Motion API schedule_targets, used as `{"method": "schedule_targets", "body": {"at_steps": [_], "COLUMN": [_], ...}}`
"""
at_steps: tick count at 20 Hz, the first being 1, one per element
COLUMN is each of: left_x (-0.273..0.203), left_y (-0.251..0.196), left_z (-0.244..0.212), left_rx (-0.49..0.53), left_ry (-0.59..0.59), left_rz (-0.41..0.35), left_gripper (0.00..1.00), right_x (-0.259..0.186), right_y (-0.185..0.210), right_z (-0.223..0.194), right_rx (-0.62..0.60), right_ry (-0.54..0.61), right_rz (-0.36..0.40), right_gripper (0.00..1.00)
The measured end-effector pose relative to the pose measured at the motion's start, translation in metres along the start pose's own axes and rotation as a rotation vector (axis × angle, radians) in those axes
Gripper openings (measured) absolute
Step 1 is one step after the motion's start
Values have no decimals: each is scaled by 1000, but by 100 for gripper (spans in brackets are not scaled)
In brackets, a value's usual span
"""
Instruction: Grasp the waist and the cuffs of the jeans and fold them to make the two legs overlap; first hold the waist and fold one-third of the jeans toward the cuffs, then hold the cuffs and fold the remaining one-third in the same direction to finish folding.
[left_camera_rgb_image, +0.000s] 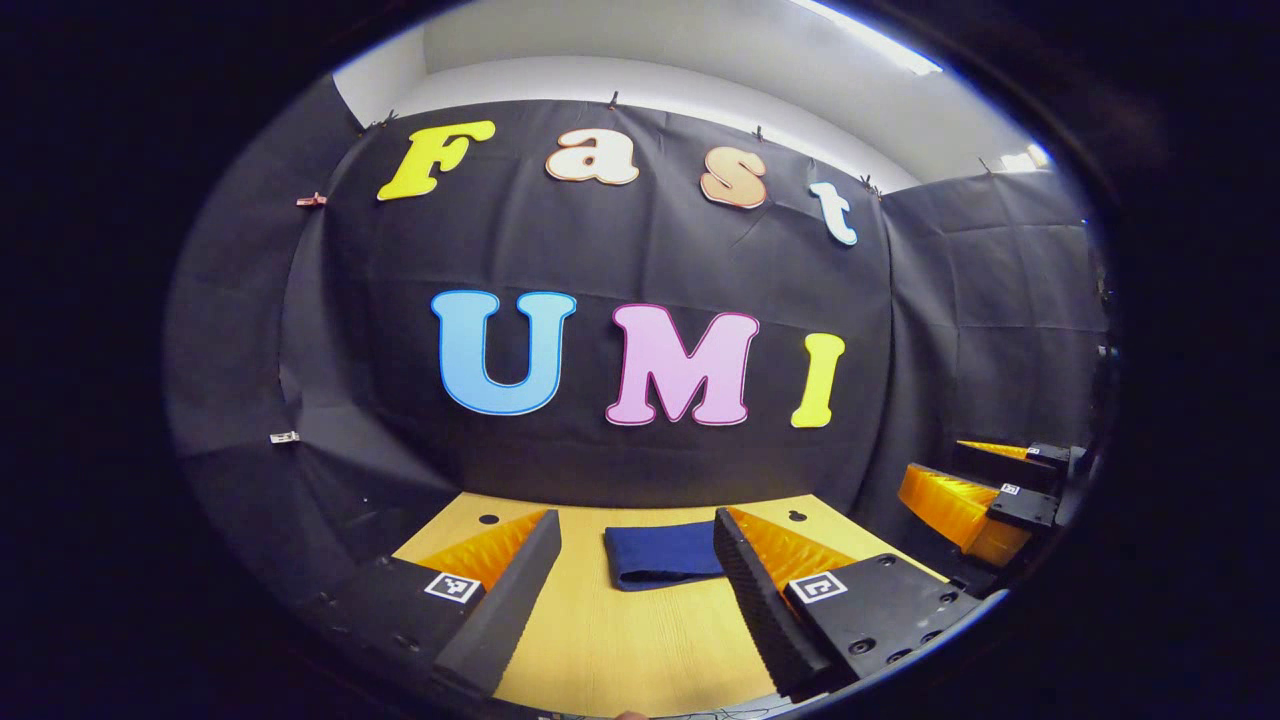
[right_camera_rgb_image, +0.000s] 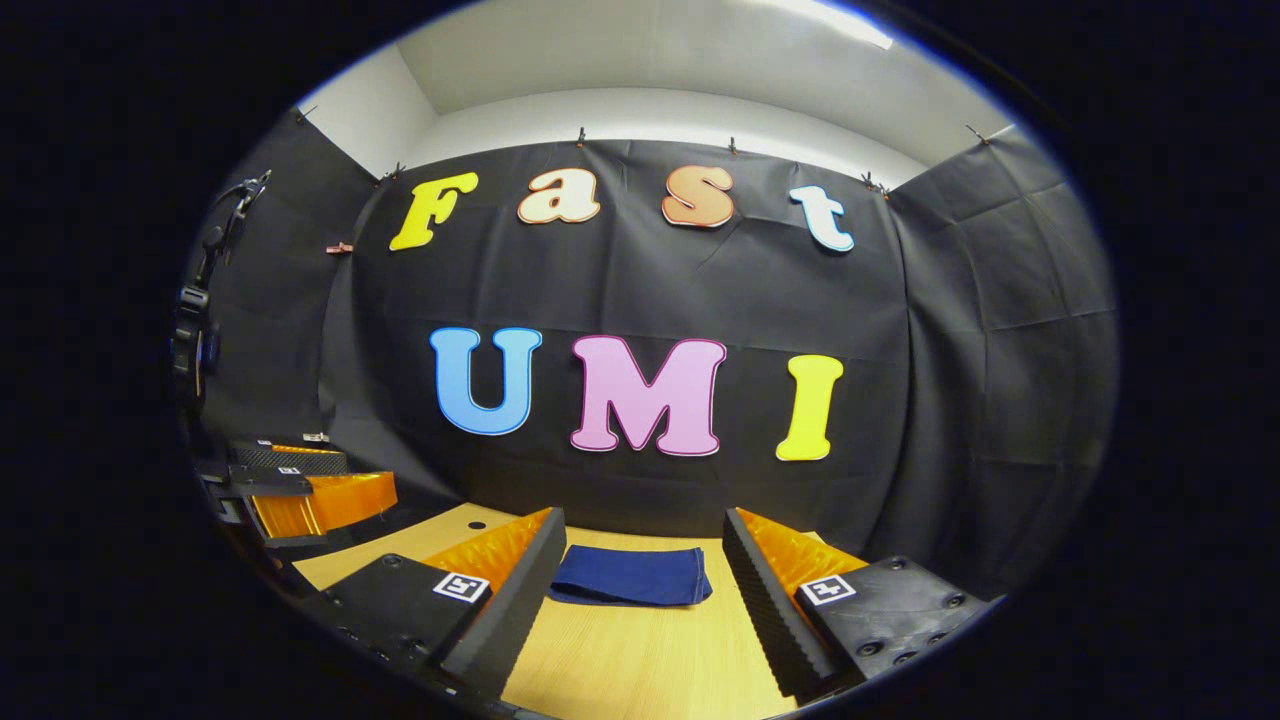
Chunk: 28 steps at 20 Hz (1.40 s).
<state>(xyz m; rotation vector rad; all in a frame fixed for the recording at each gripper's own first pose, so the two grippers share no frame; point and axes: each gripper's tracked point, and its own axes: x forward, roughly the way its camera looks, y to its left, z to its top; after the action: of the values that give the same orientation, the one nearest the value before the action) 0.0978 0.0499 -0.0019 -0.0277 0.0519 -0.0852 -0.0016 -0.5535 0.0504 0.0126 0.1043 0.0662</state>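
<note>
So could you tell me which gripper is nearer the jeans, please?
Too close to call: the left gripper and right gripper both hover open, short of the folded jeans, touching nothing.

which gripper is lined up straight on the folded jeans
The right gripper: in the right gripper view the folded jeans sit centred between its open jaws. For the left gripper they lie off to one side of the gap.

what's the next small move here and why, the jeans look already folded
Probably none on the cloth: keep both grippers back. The jeans lie as a compact folded bundle on the table, and the left gripper and right gripper are open, well short of them.
</note>
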Motion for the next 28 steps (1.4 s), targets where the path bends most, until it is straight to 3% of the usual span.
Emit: {"method": "schedule_targets", "body": {"at_steps": [2,3,4,8,11,12,14,19,21,22,28], "left_x": [7,10,12,9,5,6,5,19,22,23,30], "left_y": [-8,-10,-12,-30,-42,-47,-59,-59,-54,-52,-33], "left_z": [6,7,4,-13,-14,-15,-14,19,21,21,14], "left_rx": [-1,-2,-6,-54,-39,-32,-20,-11,-14,-19,25], "left_ry": [-9,-7,6,46,42,46,60,-1,-9,-10,-26], "left_rz": [15,33,57,106,131,138,117,80,78,72,63], "left_gripper": [92,96,96,96,96,96,96,96,92,96,96], "right_x": [4,5,4,-2,-6,-3,0,4,8,10,16], "right_y": [-10,-17,-24,-53,-67,-71,-68,-46,-42,-39,-32], "right_z": [6,8,4,-21,-27,-30,-45,-25,-23,-23,-26], "right_rx": [-5,-11,-10,27,51,61,85,71,45,47,46], "right_ry": [-3,-10,-3,43,42,47,98,51,39,41,47], "right_rz": [24,29,34,37,48,40,44,103,102,103,79], "right_gripper": [96,92,96,93,96,92,96,96,97,96,96]}}
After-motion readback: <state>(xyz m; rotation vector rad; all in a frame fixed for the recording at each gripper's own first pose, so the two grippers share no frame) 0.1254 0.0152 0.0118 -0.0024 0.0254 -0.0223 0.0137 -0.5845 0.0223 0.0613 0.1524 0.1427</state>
